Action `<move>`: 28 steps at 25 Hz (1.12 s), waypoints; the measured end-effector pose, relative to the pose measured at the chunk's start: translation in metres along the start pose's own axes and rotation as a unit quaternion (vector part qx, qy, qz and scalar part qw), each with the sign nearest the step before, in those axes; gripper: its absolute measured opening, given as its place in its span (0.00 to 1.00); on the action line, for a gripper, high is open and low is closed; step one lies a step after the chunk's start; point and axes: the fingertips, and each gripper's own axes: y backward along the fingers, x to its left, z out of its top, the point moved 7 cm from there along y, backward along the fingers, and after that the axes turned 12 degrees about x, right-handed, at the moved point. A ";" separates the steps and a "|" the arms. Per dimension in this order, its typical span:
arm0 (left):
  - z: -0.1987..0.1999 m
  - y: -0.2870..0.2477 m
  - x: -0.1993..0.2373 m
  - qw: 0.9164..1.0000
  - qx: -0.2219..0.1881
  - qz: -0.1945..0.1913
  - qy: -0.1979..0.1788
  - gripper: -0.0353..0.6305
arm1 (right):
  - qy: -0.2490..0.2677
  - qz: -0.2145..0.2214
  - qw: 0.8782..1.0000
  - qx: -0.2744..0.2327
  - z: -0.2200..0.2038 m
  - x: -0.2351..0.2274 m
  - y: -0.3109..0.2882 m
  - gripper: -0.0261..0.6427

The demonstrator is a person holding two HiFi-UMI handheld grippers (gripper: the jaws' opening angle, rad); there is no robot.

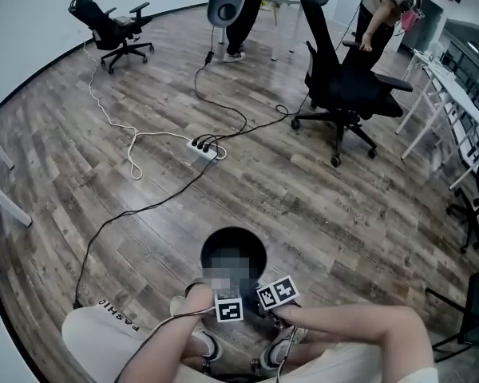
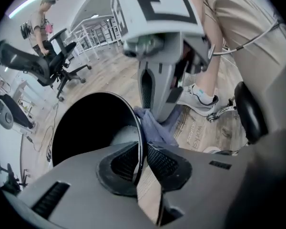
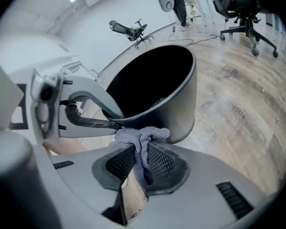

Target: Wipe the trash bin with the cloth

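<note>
Black round plastic trash bin (image 1: 243, 242) stands on the wood-plank floor (image 1: 303, 174). I see my left gripper (image 2: 142, 161) with jaws narrow, clamped on the bin's rim; my right gripper (image 3: 139, 161) pinches a bunched grey-blue cloth (image 3: 140, 136) between its jaws, just outside the bin's wall below that rim

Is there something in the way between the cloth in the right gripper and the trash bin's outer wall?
No, nothing visible. The right gripper holds the cloth close beside the outer wall of the trash bin; the left gripper grips the rim to one side.
</note>
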 end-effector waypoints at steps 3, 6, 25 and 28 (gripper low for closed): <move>-0.007 0.002 -0.001 1.000 0.011 0.012 -0.021 0.15 | 0.003 -0.005 1.000 0.001 -0.006 0.011 0.028 0.15; -0.019 0.006 0.002 0.999 0.022 0.007 -0.038 0.22 | 0.011 -0.007 1.000 0.000 -0.017 0.022 0.047 0.15; -0.025 -0.003 0.008 0.998 0.056 0.007 -0.010 0.21 | 0.137 -0.064 0.988 0.015 0.002 0.029 0.032 0.15; -0.016 -0.003 0.003 0.999 0.047 0.004 -0.012 0.19 | 0.137 -0.072 0.988 0.022 0.004 0.021 0.024 0.15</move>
